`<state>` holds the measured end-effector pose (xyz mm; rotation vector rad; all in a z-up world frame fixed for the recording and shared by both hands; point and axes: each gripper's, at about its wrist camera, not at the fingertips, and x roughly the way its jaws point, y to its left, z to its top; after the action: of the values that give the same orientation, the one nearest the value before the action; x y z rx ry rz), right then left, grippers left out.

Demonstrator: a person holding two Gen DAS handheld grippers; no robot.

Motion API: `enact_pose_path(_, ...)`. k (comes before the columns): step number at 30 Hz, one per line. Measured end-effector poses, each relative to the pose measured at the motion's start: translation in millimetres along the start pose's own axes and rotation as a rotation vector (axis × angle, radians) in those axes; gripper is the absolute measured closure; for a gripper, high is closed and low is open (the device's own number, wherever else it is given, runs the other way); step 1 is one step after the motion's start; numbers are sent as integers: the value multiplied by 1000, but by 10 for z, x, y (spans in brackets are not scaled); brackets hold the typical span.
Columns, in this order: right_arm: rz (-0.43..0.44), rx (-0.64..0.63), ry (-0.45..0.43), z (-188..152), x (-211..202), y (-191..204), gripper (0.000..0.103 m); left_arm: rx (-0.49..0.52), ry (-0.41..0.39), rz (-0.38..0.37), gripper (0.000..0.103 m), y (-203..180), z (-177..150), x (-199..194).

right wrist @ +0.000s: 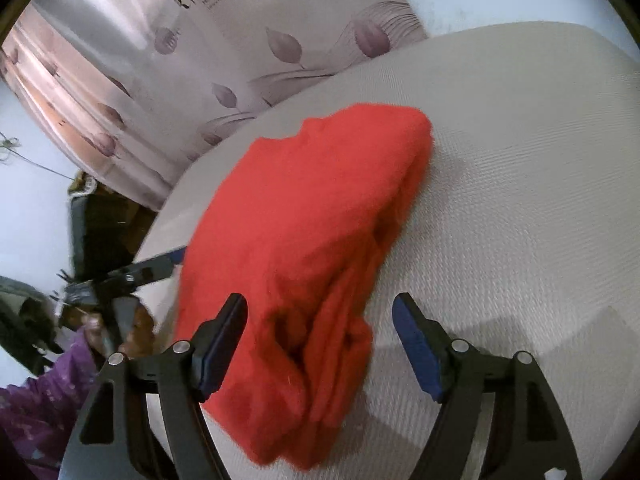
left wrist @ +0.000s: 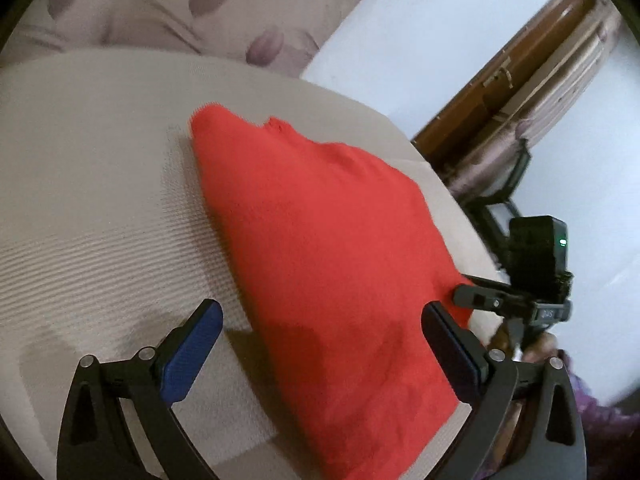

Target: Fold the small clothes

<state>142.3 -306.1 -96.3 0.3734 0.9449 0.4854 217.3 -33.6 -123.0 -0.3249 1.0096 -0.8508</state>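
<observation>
Cloth [left wrist: 320, 240], red and folded, lies on the beige cushion [left wrist: 100, 200]. Both grippers gape wide over its near edge, left [left wrist: 320, 344] and right [right wrist: 320, 344], gripping nothing. Risk: bunched layers could slide apart if nudged.

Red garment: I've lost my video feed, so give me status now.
Left gripper open, empty. Right gripper open, astride the bunched edge, not clamped. Red garment folded, lying on the beige cushion. Nothing in the way.
</observation>
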Motion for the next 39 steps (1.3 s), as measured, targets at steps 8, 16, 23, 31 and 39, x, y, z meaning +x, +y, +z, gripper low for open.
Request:
enact_pose_path(8, 111, 4, 76, 198, 234, -45, 26, 80, 55, -133, 4, 32, 210, 267)
enact_pose_path(16, 151, 46, 101, 201, 431, -26, 69, 46, 56, -55, 57, 56, 248, 343)
enact_pose_path(23, 116, 22, 39, 177, 421, 274, 75, 30, 19, -14, 67, 60, 180, 142)
enact_pose_path(31, 186, -47, -2, 144, 474, 937, 76, 82, -69, 87, 68, -20, 152, -645)
enact_pose_path(39, 242, -98, 9, -67, 641, 1577, 76, 86, -94, 173, 68, 53, -180, -1295)
